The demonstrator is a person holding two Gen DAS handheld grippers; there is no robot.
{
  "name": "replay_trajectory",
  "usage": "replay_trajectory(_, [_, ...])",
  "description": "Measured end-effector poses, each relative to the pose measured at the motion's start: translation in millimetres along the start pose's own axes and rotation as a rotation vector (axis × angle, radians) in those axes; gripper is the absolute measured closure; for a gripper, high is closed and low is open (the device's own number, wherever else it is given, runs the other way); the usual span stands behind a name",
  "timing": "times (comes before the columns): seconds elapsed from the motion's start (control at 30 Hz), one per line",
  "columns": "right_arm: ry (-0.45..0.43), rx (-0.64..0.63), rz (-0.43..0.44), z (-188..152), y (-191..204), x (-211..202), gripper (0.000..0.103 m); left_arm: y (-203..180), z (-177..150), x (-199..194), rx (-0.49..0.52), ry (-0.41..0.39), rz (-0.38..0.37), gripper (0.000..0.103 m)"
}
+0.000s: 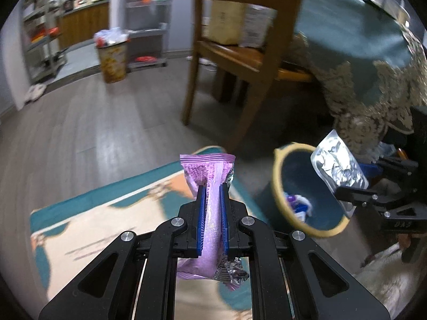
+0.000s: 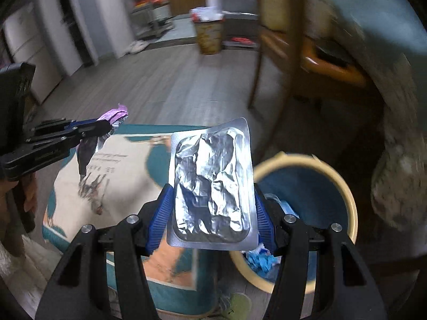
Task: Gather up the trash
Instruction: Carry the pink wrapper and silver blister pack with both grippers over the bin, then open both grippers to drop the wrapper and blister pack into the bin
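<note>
Left gripper [image 1: 213, 186] closed narrow on a purple wrapper [image 1: 210, 176], blue pads pinching its middle lengthwise; sealed end fans out past the fingertips, crumpled end with barcode and foil lining hangs behind the pads toward the camera. Wrapper is held in the air over a teal-and-cream rug [image 1: 106, 213]. Right gripper [image 2: 212, 210] set much wider, blue pads pressed on the two long edges of a flat silver foil pack [image 2: 213, 181], crinkled face toward the camera, pack upright and tilted a little left. From the left wrist view the foil pack [image 1: 337, 165] sits over the near-right rim of the bin [image 1: 277, 176], with the right gripper [image 1: 347, 194] just beside that rim. Bin is dark blue inside with a yellow rim, standing on the floor just right of the rug; blue, white and purple scraps [image 1: 299, 205] lie at its bottom. In the right wrist view the bin [image 2: 344, 186] shows behind and right of the pack, and the left gripper [image 2: 106, 128] with the wrapper [image 2: 114, 114] is well to the left, over the rug [image 2: 120, 176]. Behind: wooden chair [image 1: 202, 48], table with green lace-edged cloth [image 1: 360, 48] at right, a full waste bin [image 1: 112, 56] far across the grey floor.
</note>
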State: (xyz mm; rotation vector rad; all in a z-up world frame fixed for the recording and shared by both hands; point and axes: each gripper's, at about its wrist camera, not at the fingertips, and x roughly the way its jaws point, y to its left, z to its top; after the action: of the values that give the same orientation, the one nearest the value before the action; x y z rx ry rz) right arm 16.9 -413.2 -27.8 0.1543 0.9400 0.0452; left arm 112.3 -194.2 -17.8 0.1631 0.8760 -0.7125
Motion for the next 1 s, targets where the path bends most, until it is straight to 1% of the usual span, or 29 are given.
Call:
replay_trajectory(0.1, [0.041, 0.131, -0.021, -10.3, -41.9, 9.9, 0.045, -28.8, 5.3, 21.0, 0.038, 0.014, -0.034, 0.091])
replay_trajectory(0.17, [0.052, 0.155, -0.066, -13.7, -64.0, 13.2, 0.045, -53.4, 7.6, 38.9, 0.077, 0.030, -0.059, 0.091])
replay_trajectory(0.23, [0.087, 0.175, -0.131, -19.3, -91.5, 21.6, 0.045, -75.1, 6.9, 56.4, 0.112, 0.049, -0.085, 0.091])
replay_trajectory(0.3, [0.130, 0.231, -0.152, -27.3, -118.6, 31.1, 0.045, -93.8, 5.7, 71.6, 0.142, 0.068, -0.109, 0.091])
replay_trajectory(0.4, [0.187, 0.316, -0.156, -37.4, -147.3, 42.7, 0.045, -121.3, 1.7, 94.2, 0.186, 0.093, -0.157, 0.091])
replay_trajectory(0.5, [0.218, 0.367, -0.152, -43.3, -161.6, 50.7, 0.045, -145.0, -2.1, 115.4, 0.234, 0.098, -0.169, 0.091])
replay_trajectory(0.6, [0.220, 0.390, -0.159, -47.6, -169.0, 52.6, 0.045, -157.7, -4.7, 134.5, 0.231, 0.115, -0.194, 0.091])
replay_trajectory(0.63, [0.214, 0.390, -0.164, -48.0, -170.4, 51.8, 0.045, -162.3, -5.5, 140.1, 0.234, 0.119, -0.199, 0.089])
replay_trajectory(0.73, [0.195, 0.402, -0.169, -46.4, -171.4, 49.4, 0.044, -170.7, -7.2, 148.3, 0.255, 0.115, -0.178, 0.077])
replay_trajectory(0.77, [0.189, 0.408, -0.161, -45.7, -172.4, 48.6, 0.044, -172.5, -7.6, 150.6, 0.259, 0.118, -0.172, 0.070])
replay_trajectory(0.8, [0.182, 0.411, -0.154, -45.8, -172.2, 46.5, 0.044, -172.8, -7.7, 151.2, 0.259, 0.118, -0.175, 0.067])
replay_trajectory(0.87, [0.181, 0.405, -0.143, -43.8, -171.5, 45.7, 0.043, -172.0, -8.2, 149.2, 0.263, 0.115, -0.183, 0.066])
replay_trajectory(1.0, [0.183, 0.397, -0.157, -44.6, -169.3, 41.9, 0.043, -165.5, -6.7, 134.7, 0.257, 0.098, -0.173, 0.065])
